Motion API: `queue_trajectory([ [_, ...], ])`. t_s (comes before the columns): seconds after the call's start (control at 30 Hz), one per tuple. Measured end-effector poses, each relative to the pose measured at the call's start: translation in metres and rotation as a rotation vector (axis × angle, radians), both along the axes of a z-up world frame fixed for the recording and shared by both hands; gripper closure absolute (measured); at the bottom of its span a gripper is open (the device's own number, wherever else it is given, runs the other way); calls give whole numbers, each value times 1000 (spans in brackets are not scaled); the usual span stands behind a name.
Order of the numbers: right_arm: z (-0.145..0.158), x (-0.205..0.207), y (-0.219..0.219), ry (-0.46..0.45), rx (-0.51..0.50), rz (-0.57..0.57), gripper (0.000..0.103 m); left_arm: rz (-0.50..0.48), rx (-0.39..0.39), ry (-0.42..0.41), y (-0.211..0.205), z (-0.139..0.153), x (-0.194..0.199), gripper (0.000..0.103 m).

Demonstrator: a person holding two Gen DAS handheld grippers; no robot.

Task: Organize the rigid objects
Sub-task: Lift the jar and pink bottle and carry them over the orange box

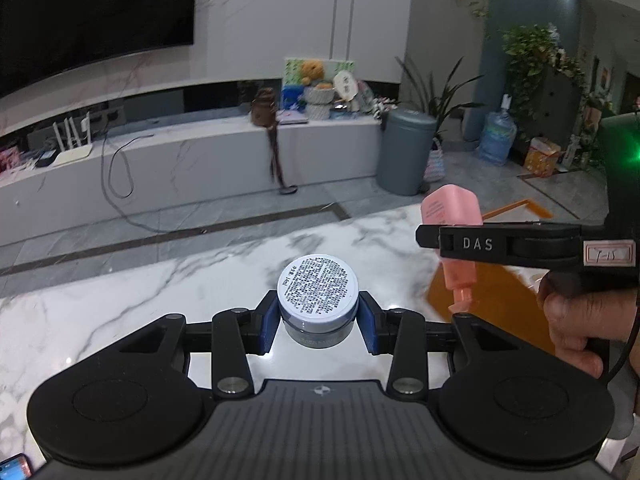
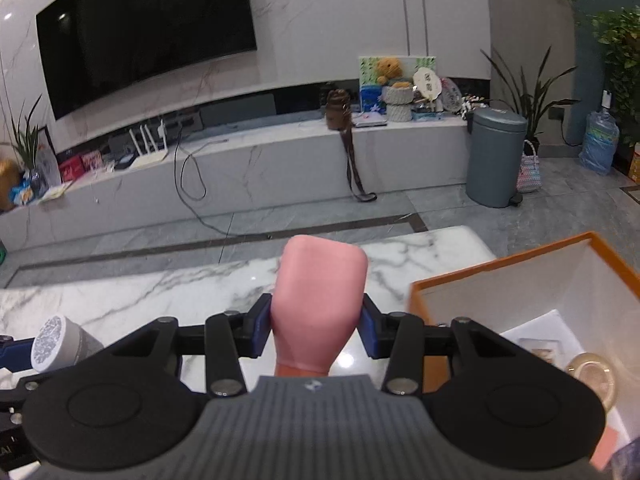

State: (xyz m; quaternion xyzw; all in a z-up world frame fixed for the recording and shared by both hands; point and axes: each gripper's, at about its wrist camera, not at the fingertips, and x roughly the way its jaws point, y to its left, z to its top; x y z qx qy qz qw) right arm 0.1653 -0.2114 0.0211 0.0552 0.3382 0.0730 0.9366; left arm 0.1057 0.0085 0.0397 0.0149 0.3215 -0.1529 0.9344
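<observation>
My left gripper (image 1: pixel 319 322) is shut on a round grey jar (image 1: pixel 319 300), its printed bottom label facing up, held above the white marble table (image 1: pixel 120 312). My right gripper (image 2: pixel 316 330) is shut on a pink tube (image 2: pixel 320 304) held cap-down. In the left wrist view the pink tube (image 1: pixel 452 216) and the right gripper (image 1: pixel 434 240) show at the right, with a hand on the handle. The jar (image 2: pixel 60 344) appears at the left of the right wrist view. An orange-rimmed box (image 2: pixel 520 280) with white walls sits to the right, with a round glass object (image 2: pixel 592 376) inside.
Beyond the table's far edge lies grey tiled floor, then a low marble TV bench (image 2: pixel 260 160) with cables, a router and toys. A grey pedal bin (image 2: pixel 496 156) stands at the right. A phone (image 1: pixel 14 466) lies at the table's near left corner.
</observation>
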Motion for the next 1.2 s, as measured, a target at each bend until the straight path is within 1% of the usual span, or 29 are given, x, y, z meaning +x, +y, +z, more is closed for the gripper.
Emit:
queue_trajectory([
  [0.33,24,-25,-48,-45,25,-30,59,-78,-31,-33,-53,9,-2,57],
  [0.6,34,-42,-89,-63,8,-53,59,-161,-40,-45,-101,11,-3,57],
  [0.9,42,-56,-137,-66,12,-119,59,-212,-52,-50,-135,8,-8,57],
  [1.2,52,-72,-168,-81,10,-156,59,-256,-60,-49,-159,8,-13,57],
])
